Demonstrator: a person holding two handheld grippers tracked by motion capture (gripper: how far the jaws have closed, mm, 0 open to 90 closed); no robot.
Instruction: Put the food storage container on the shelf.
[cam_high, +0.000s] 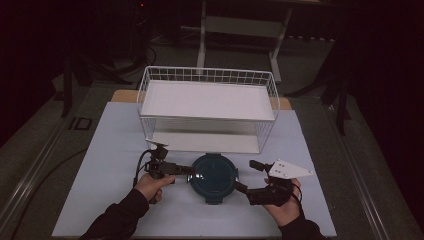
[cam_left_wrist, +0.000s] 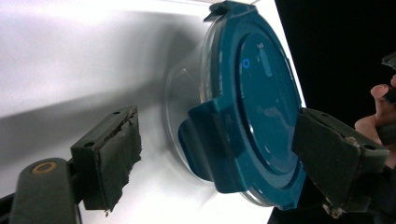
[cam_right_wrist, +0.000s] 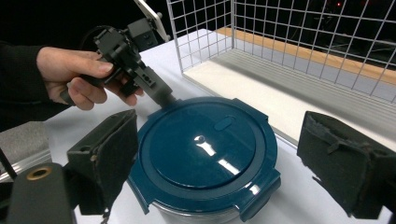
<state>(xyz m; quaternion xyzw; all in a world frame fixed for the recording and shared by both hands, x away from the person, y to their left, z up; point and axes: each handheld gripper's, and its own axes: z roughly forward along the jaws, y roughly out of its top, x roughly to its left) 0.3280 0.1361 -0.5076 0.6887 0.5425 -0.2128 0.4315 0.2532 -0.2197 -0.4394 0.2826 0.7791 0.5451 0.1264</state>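
Nearest me, my two forearms come in low, and my left gripper (cam_high: 189, 170) reaches in from the left to the round container of clear glass with a dark teal plastic snap-lid (cam_high: 214, 177), which sits on the white table top (cam_high: 100, 165) between my hands, just in front of the white wire basket rack (cam_high: 207, 107). Its jaws stand apart, one above the lid's rim and one off to the side near the glass wall, neither pressing yet as far as I can tell. As I judge it, the step is to take the container by its left edge; I would bring the jaws squarely over the rim beside the locking flap (cam_left_wrist: 210, 135), not on the flap itself, and close gently so the glass does not skid.

My right gripper (cam_high: 241, 186), further right, has its jaws wide apart, facing the container's near-right side without touching it; it could steady that side.

All the flaps look folded down. What is inside I cannot make out. Both shelves of the rack look bare.
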